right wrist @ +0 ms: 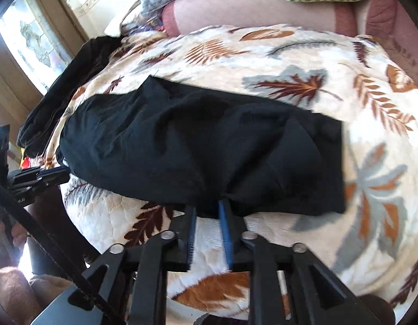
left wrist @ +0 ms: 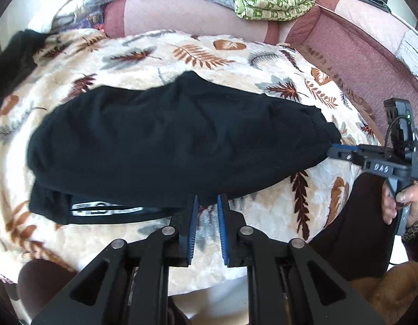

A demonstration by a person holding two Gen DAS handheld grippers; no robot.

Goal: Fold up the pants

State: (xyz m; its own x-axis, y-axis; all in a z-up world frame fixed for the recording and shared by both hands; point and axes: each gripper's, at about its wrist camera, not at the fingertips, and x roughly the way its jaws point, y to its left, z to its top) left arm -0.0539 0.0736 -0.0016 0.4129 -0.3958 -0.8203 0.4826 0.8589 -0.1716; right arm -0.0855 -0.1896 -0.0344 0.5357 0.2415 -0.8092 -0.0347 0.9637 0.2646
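black linkage arms fill the bottom of each wrist view, leading up to blue-padded fingers. left gripper (left wrist: pixel 208 203) has its tips tucked under the near hem of the black pants (left wrist: pixel 165 138), with a narrow gap showing between the pads lower down; whether the tips pinch cloth cannot be told from its own view. right gripper (right wrist: pixel 208 207) likewise meets the near edge of the pants (right wrist: pixel 198 146), where the cloth bunches into a small pucker at its tips, and the left view shows its blue fingers (left wrist: pixel 341 150) closed on the pants' right corner. the pants lie folded over in a wide dark heap on a cream leaf-print blanket (left wrist: pixel 209 54), a white printed strip peeking out at the lower left. beyond it sits a pink sofa (left wrist: pixel 181 13) carrying a green patterned cloth (left wrist: pixel 271 0).
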